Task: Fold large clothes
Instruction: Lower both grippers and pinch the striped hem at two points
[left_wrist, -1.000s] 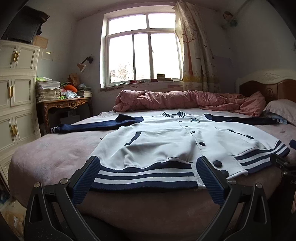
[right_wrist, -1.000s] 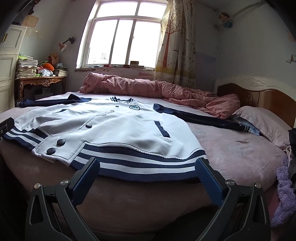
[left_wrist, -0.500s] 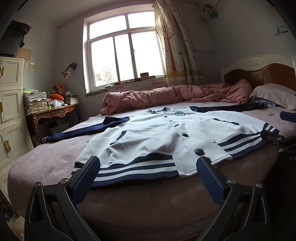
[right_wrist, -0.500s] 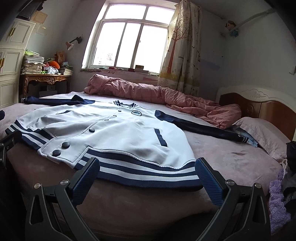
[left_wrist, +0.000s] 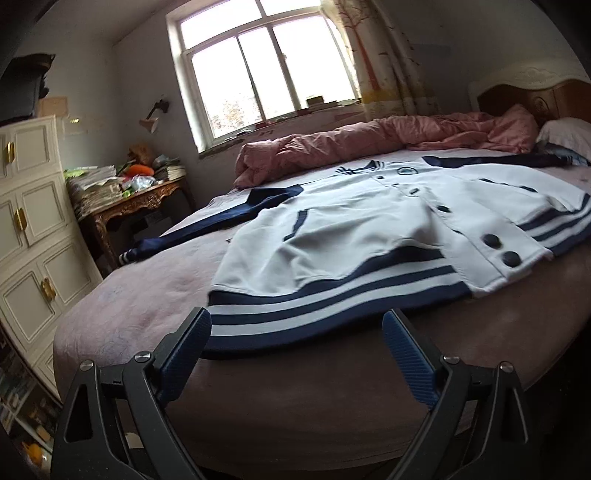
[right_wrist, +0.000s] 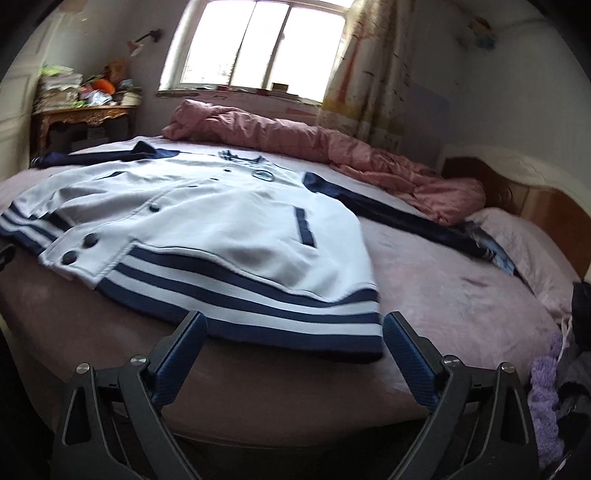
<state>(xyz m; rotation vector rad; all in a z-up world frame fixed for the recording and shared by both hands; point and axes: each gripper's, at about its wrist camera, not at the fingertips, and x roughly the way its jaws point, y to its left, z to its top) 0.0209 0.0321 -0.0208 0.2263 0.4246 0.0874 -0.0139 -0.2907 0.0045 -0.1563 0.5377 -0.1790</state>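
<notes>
A white jacket (left_wrist: 369, 229) with navy sleeves, a navy-and-white striped hem and dark buttons lies spread flat, front up, on the pink-sheeted bed (left_wrist: 147, 295). My left gripper (left_wrist: 295, 321) hovers at the near bed edge, in front of the hem's left corner. Its jaws are closing but still wide, and the hem shows between the fingertips with no pad pressing on it. In the right wrist view the jacket (right_wrist: 221, 206) runs to the left. My right gripper (right_wrist: 294, 321) faces the hem's right corner, its jaws also closing and still wide apart.
A rumpled pink quilt (left_wrist: 369, 144) lies along the far side under the window. A pillow (right_wrist: 524, 251) and wooden headboard (right_wrist: 546, 206) are at the right. A cream cabinet (left_wrist: 29, 229) and a cluttered side table (left_wrist: 136, 199) stand left. Purple clothing (right_wrist: 543, 387) hangs off the bed's right edge.
Both grippers have moved outward along the near bed edge toward the hem's corners and tipped downward. The jaws of each have narrowed a little. The jacket has not moved.
</notes>
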